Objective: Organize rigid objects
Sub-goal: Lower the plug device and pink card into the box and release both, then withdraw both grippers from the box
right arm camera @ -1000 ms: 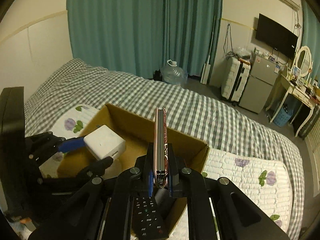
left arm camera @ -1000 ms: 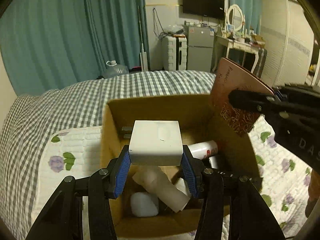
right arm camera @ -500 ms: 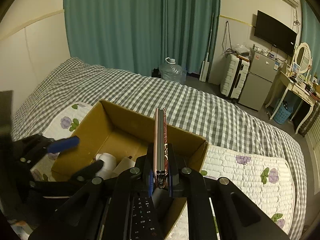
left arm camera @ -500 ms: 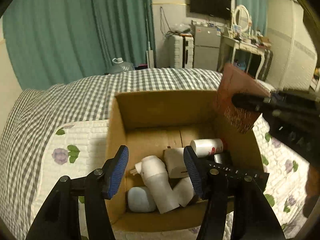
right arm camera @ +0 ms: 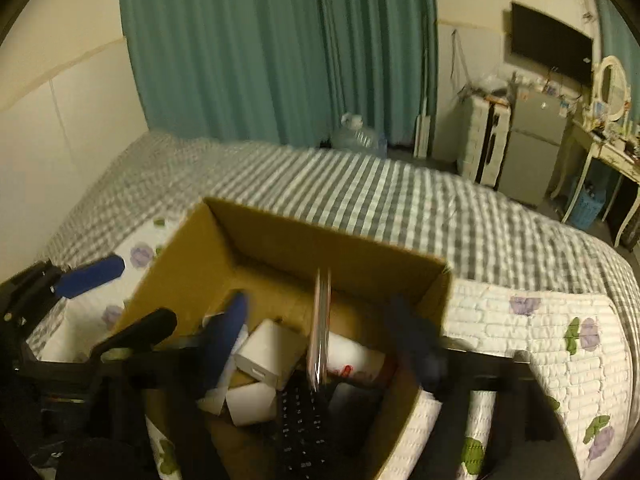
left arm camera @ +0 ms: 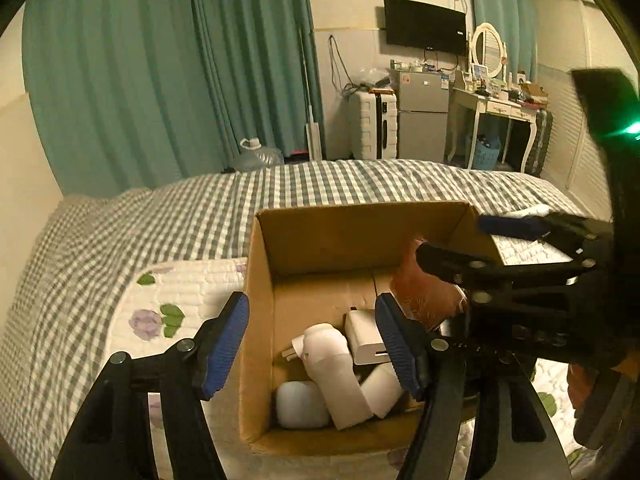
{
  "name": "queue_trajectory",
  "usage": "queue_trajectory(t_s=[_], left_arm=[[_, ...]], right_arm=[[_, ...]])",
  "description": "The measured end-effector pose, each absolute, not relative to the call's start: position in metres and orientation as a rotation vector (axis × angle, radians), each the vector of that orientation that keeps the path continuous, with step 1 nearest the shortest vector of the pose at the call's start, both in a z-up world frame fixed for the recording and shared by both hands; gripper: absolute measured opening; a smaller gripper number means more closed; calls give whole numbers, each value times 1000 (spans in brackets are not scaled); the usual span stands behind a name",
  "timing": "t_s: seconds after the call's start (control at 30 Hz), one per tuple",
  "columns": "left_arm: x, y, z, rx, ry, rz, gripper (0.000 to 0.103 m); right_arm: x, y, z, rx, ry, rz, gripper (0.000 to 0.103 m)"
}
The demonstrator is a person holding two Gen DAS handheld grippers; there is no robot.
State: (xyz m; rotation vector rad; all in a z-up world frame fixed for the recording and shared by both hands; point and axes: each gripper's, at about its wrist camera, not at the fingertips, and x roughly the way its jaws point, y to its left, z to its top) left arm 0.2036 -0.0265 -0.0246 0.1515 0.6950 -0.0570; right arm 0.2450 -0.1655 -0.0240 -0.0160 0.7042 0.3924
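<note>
I'm seeing my left gripper (left arm camera: 312,340) hanging spread and empty at the cardboard box's (left arm camera: 260,280) nine o'clock wall. My right gripper (right arm camera: 320,344), jaws apart, is flanking the pink book (right arm camera: 320,336) standing on edge among white items inside.

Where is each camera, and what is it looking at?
Left wrist: sits on the left tongs, looking over their open blue fingers into the cardboard box; the right tongs reach in beside it.
Right wrist: sits on the right tongs, looking down into the box, blurred; the left tongs show left.
Shared: box, white adapter, checkered bed.
</note>
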Motion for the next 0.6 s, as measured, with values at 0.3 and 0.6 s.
queue_trajectory(t_s=[0.3,0.6], left_arm=[[175,-21,5,133,605,13,70],[124,-16,63,92,502,18,73]], right_arm=[[206,-202,10,19,651,285,78],[126,-217,72,-3,573,210,88]])
